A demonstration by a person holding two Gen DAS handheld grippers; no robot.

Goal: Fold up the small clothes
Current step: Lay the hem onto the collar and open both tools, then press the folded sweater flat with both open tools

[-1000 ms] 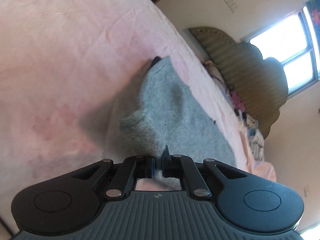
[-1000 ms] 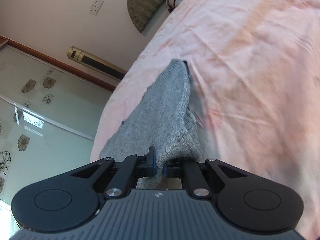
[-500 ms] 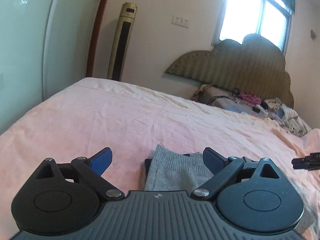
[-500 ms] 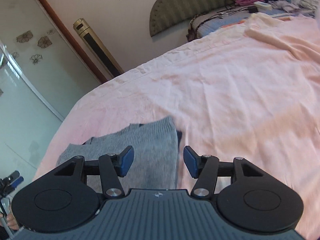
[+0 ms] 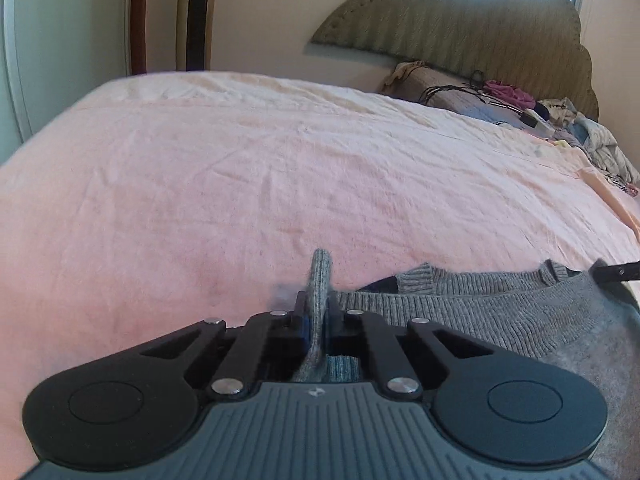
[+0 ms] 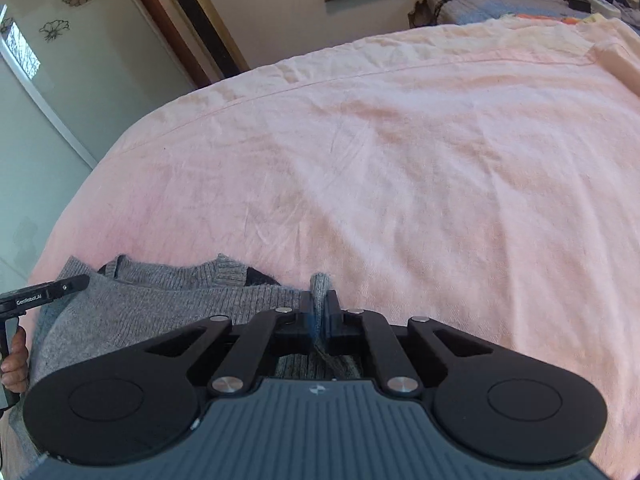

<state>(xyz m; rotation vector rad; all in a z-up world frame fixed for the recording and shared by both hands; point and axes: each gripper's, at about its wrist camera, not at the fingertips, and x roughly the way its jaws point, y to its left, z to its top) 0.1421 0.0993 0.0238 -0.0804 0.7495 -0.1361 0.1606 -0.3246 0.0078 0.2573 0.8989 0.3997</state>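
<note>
- My left gripper (image 5: 316, 312) has its jaws clamped on a fold of the grey knitted sweater (image 5: 500, 312); a narrow ridge of ribbed knit stands up between them, at 12 o'clock from the gripper body.
- From the left wrist view the rest of the sweater lies flat on the bed (image 5: 240, 184), spreading toward 3 o'clock from the jaws, ribbed collar uppermost — a dark inner layer shows at the neck opening.
- My right gripper (image 6: 319, 312) is likewise closed on a pinch of the same sweater, with a strip of grey knit rising between its jaws.
- From the right wrist view the garment extends toward 9 o'clock, collar (image 6: 224, 272) visible, body lying on the pink sheet.
- Each gripper shows at the edge of the other's view: the right one's tip at 3 o'clock in the left view, and the left one at 9 o'clock in the right view, with the hand (image 6: 14, 360) holding it partly in frame.
- The bed surface beyond the sweater is wrinkled pink fabric.
- Headboard (image 5: 460, 32) at 1 o'clock in the left view, with a pile of loose clothes (image 5: 592, 140) just beside it on the bed — contents too small to identify.
- Tall standing unit (image 6: 200, 24) against the wall at 11 o'clock in the right view.
</note>
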